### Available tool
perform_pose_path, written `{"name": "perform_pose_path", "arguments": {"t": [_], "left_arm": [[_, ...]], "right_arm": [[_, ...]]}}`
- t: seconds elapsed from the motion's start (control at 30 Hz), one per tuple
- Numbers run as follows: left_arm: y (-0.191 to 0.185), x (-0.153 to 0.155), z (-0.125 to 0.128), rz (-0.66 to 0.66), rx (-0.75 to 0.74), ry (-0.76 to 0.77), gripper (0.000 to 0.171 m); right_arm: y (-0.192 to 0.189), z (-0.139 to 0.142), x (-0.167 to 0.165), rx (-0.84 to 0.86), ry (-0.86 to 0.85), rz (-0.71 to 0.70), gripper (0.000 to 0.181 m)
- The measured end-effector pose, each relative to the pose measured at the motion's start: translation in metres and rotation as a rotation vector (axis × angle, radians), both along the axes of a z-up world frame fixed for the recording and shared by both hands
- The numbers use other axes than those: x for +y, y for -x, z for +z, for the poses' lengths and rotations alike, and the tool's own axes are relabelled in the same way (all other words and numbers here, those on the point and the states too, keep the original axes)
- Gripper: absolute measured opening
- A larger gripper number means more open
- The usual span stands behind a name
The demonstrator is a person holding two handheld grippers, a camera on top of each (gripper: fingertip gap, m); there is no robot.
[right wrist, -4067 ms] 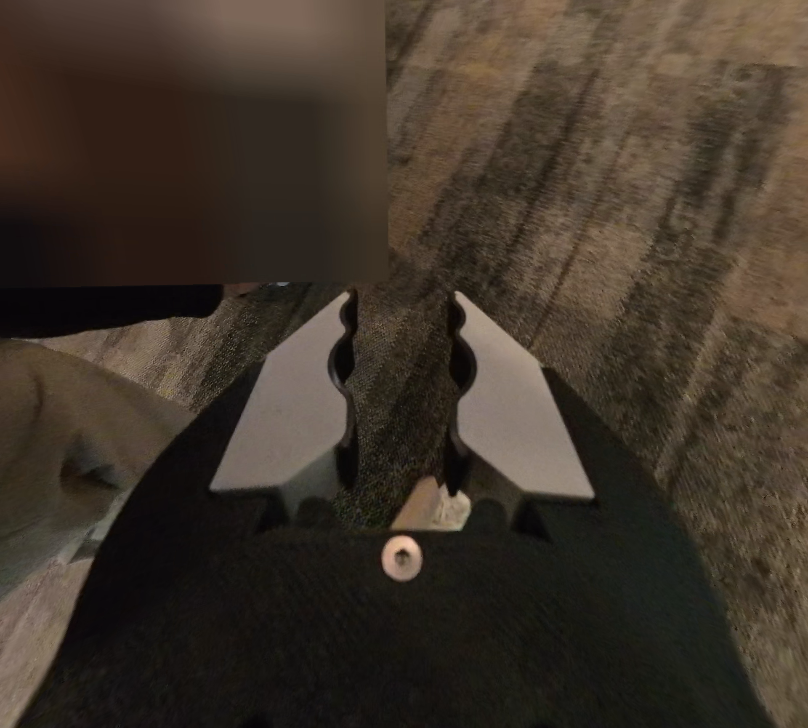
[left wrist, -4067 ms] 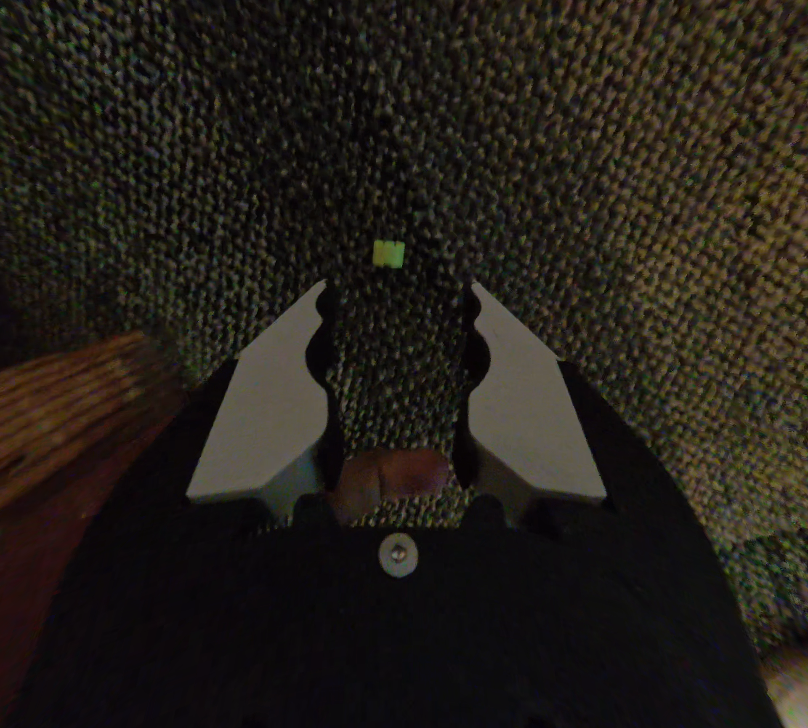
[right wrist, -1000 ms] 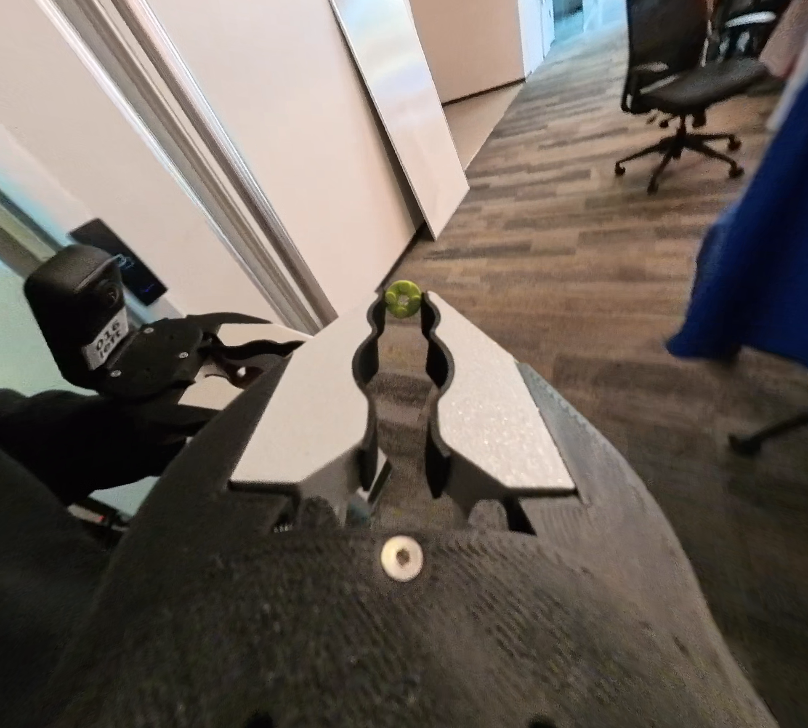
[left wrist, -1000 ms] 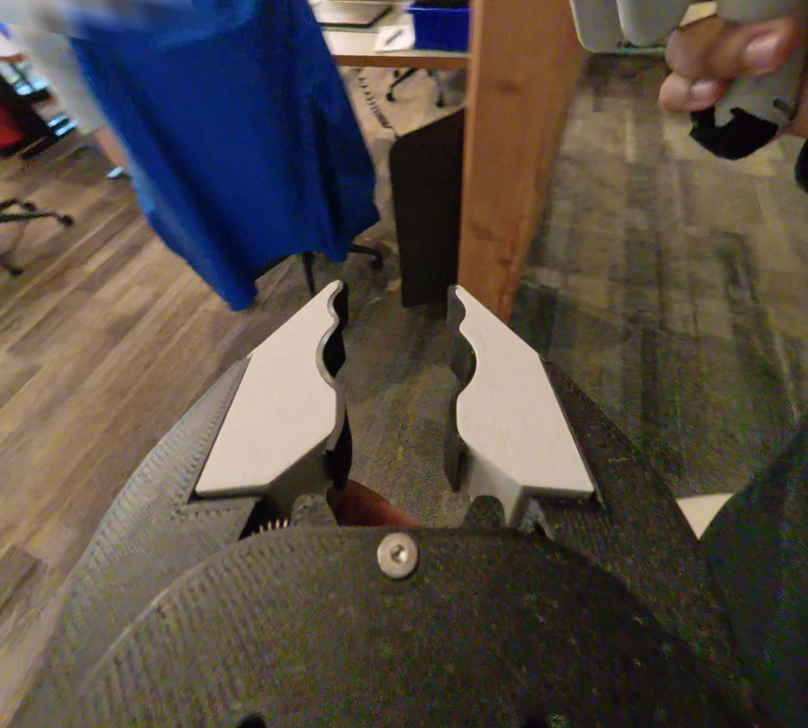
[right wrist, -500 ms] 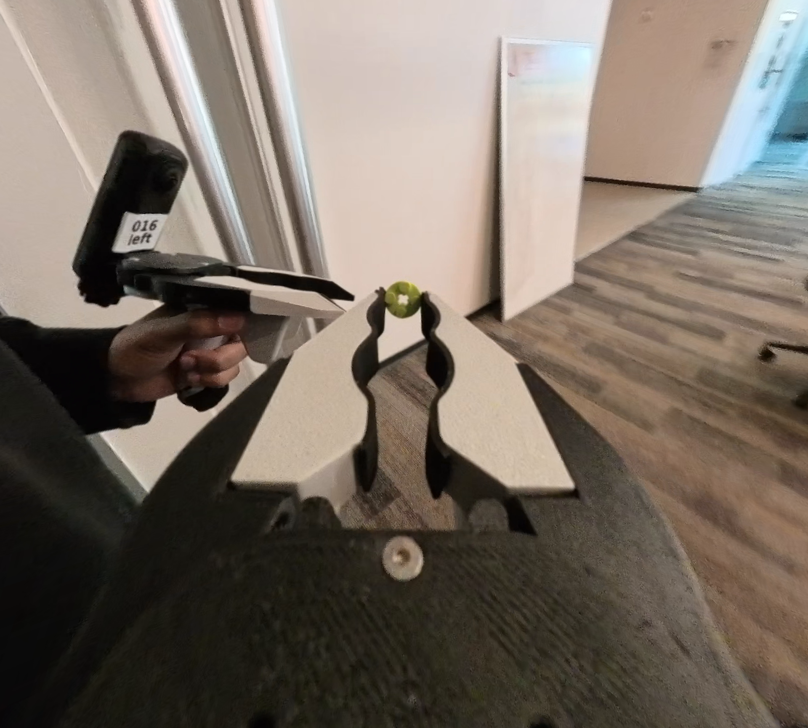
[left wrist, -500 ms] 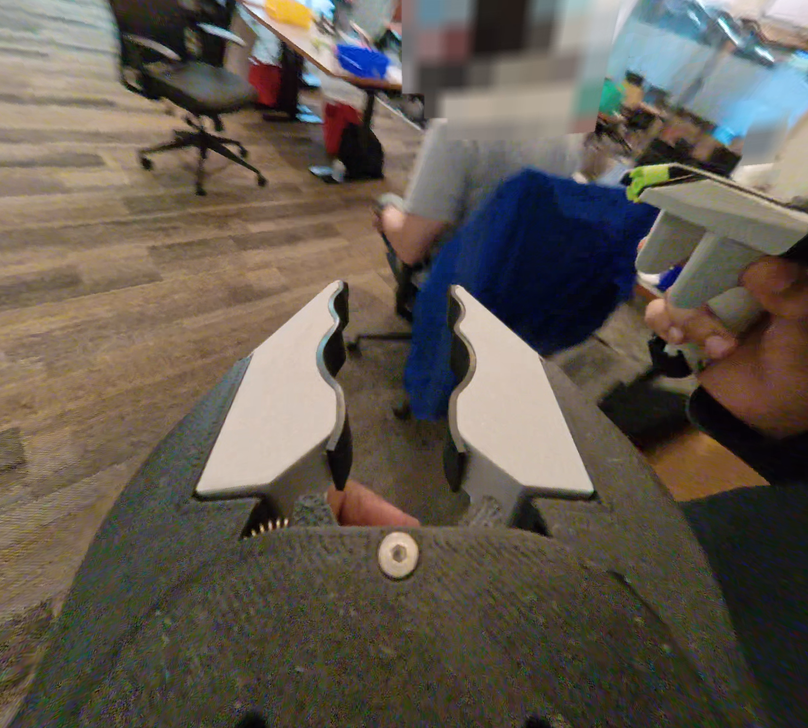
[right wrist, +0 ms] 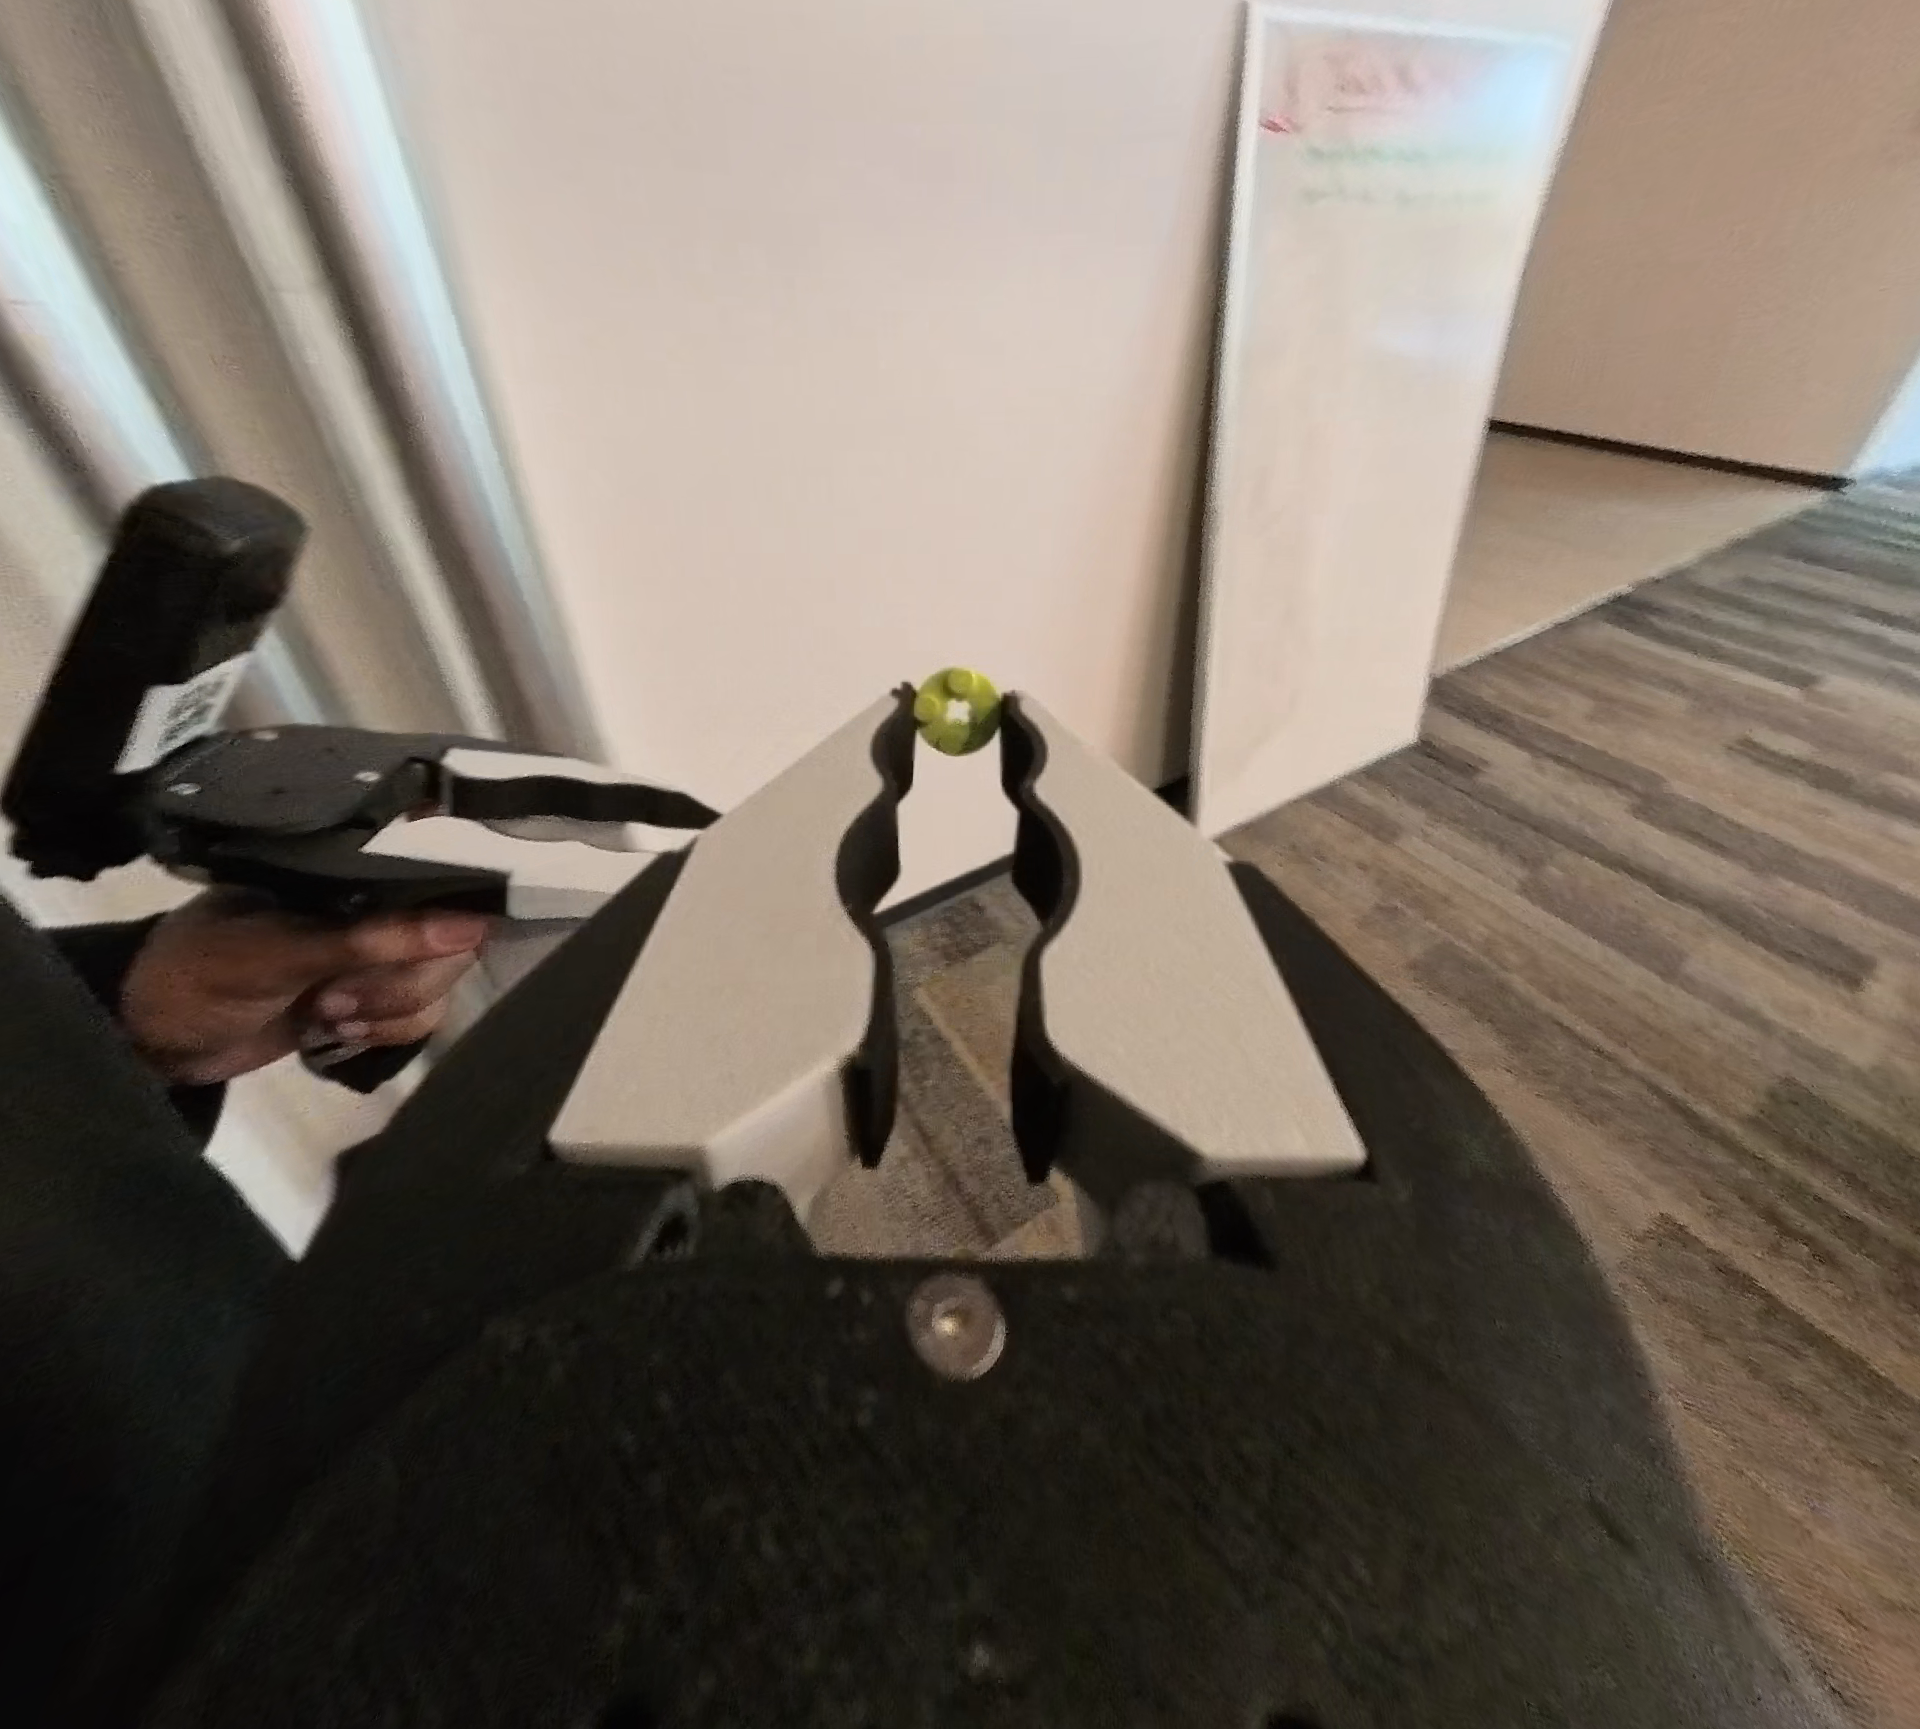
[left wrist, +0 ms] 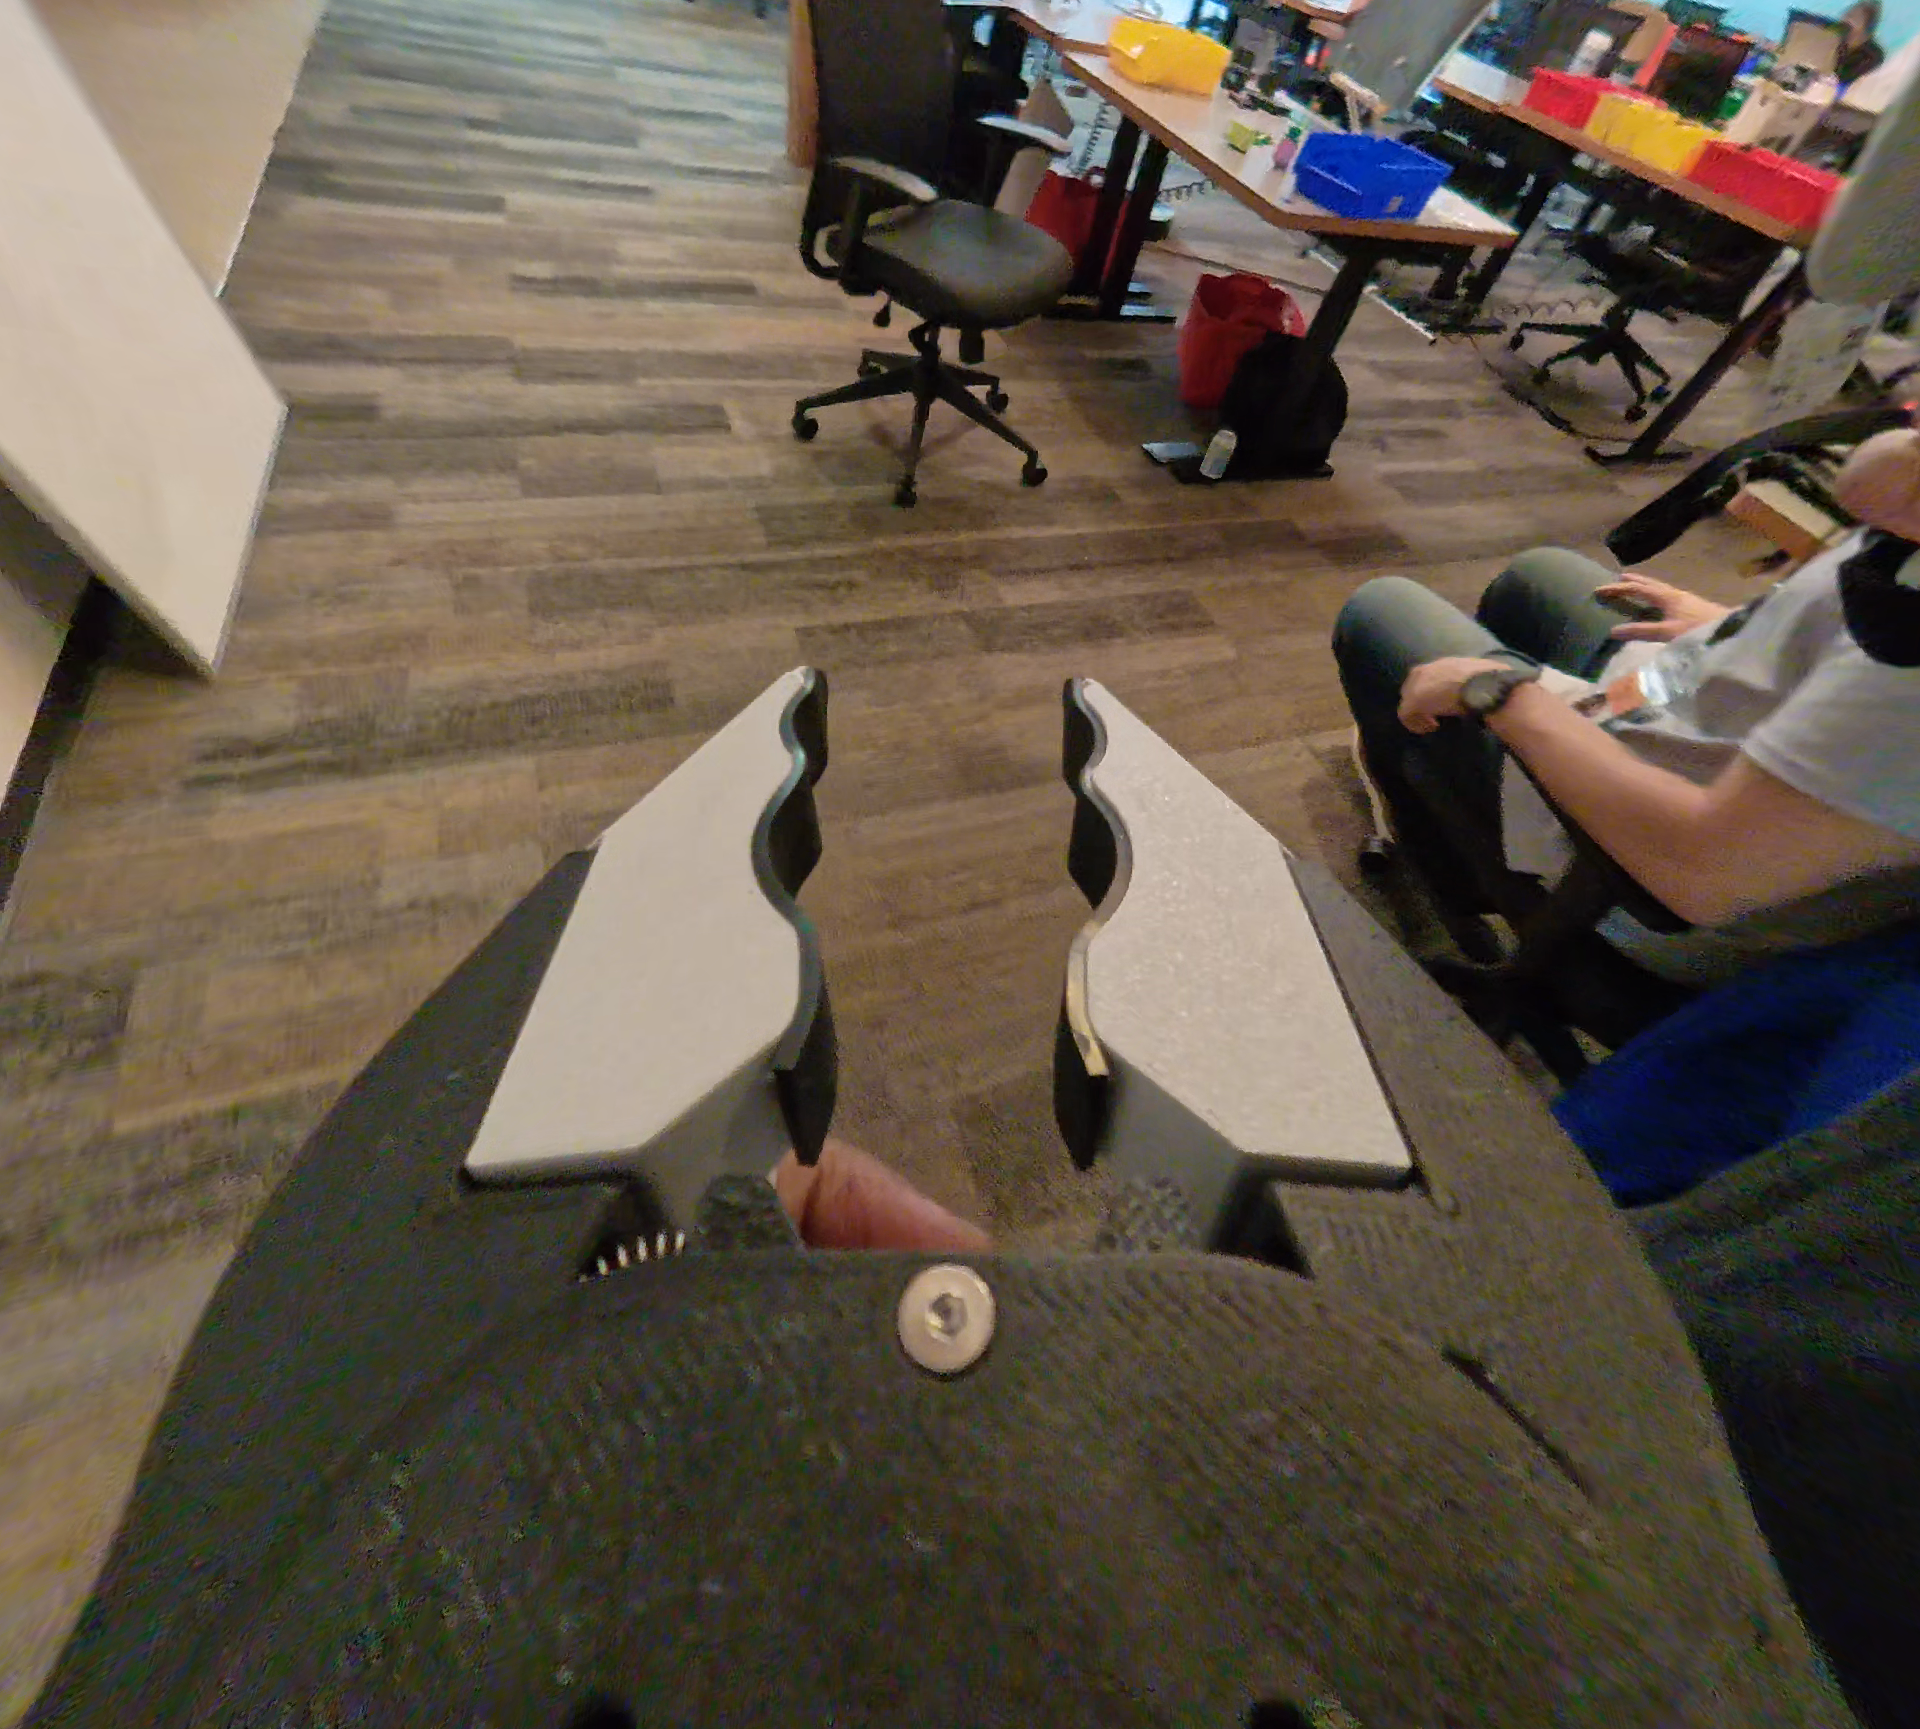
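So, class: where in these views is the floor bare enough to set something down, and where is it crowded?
Bare: floor between leaning white board and office chair. Crowded: desks with bins, seated person.

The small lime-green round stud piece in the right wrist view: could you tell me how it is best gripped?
By its rim, edge-on from opposite sides: the small lime-green round stud piece is a thin disc, its studded face toward the camera, and the right gripper already pinches it so at its tips.

A wood-look plank floor (left wrist: 540,391) carries 1 black office chair (left wrist: 925,266), desks (left wrist: 1351,214), a red bag (left wrist: 1231,329), and a board (right wrist: 1361,391), seemingly a whiteboard, leaning against the wall (right wrist: 831,225).
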State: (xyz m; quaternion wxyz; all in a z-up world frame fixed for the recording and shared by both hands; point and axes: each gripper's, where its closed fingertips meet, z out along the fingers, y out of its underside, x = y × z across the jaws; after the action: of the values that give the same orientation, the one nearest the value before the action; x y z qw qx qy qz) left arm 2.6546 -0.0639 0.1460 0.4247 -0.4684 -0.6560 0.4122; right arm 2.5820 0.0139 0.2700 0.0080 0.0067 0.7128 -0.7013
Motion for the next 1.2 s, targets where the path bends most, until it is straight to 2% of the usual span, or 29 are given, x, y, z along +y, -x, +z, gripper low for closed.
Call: {"name": "perform_pose_path", "arguments": {"t": [0.17,0.27,0.37,0.5,0.57,0.63,0.73,0.8,0.87,0.93,1.07,1.13,1.2], "left_arm": [[0.154,-0.123,0.046,-0.179,0.043,0.056,0.043],[0.252,-0.196,0.060,-0.225,0.055,0.115,0.043],[0.357,-0.255,0.048,-0.258,0.032,0.093,0.043],[0.501,-0.323,0.005,-0.266,-0.048,0.043,0.043],[0.580,-0.346,-0.003,-0.298,-0.082,0.014,0.043],[0.661,-0.363,0.010,-0.350,-0.079,-0.004,0.043],[0.780,-0.388,0.038,-0.447,-0.069,0.020,0.046],[0.856,-0.406,0.038,-0.503,-0.130,0.005,0.049],[0.930,-0.420,0.026,-0.589,-0.165,-0.037,0.050],[1.004,-0.431,0.001,-0.680,-0.205,-0.051,0.051],[1.152,-0.435,-0.044,-0.902,-0.227,-0.060,0.051],[1.223,-0.428,-0.054,-1.041,-0.235,-0.038,0.051],[1.285,-0.414,-0.051,-1.193,-0.253,-0.026,0.051]], "right_arm": [[0.139,0.027,-0.131,0.026,-0.008,-0.061,0.014],[0.235,0.020,-0.189,0.061,-0.009,-0.128,0.014],[0.342,-0.007,-0.241,-0.006,0.010,-0.193,0.014],[0.496,-0.060,-0.315,-0.007,-0.041,-0.263,0.014],[0.575,-0.069,-0.351,-0.022,-0.043,-0.261,0.014],[0.657,-0.063,-0.380,-0.037,-0.043,-0.282,0.014],[0.765,-0.024,-0.404,-0.038,-0.004,-0.339,0.014],[0.837,-0.009,-0.415,-0.056,-0.036,-0.392,0.014],[0.911,-0.018,-0.423,-0.097,-0.105,-0.456,0.015],[0.986,-0.036,-0.426,-0.137,-0.137,-0.537,0.015],[1.125,-0.073,-0.410,-0.204,-0.170,-0.782,0.015],[1.187,-0.086,-0.391,-0.239,-0.179,-0.935,0.015],[1.239,-0.081,-0.376,-0.303,-0.120,-1.040,0.015]]}}
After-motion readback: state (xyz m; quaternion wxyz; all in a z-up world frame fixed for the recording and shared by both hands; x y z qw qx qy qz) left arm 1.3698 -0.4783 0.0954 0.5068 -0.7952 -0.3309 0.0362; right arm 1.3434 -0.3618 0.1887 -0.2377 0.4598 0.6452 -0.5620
